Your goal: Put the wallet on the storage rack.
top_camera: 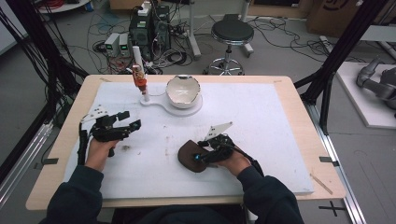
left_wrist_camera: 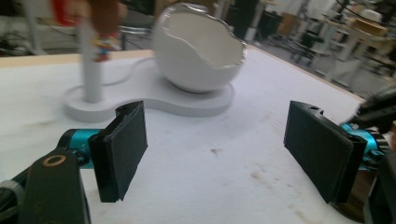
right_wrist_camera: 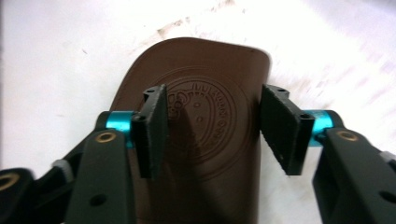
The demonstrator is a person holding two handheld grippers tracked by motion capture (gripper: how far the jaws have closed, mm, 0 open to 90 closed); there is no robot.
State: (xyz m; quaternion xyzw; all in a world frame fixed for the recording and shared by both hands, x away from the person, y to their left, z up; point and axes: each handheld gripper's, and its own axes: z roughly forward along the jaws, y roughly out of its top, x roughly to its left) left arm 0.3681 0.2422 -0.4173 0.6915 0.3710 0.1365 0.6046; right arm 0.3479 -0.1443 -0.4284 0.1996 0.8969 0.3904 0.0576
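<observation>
A wooden table (top_camera: 299,121) has a white mat (top_camera: 261,126) over most of it, and on the mat a white stand (top_camera: 161,103) sits near the far edge, while a brown pouch (top_camera: 189,156) lies flat near the near edge.

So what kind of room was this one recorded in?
Most likely a robotics lab or workshop. Computer towers with tangled cables sit on the floor behind the table, a black stool stands nearby, and a grey robot arm lies at the right.

Bare mat (top_camera: 261,116) lies open; only the bowl stand (top_camera: 173,107) blocks the far side.
</observation>
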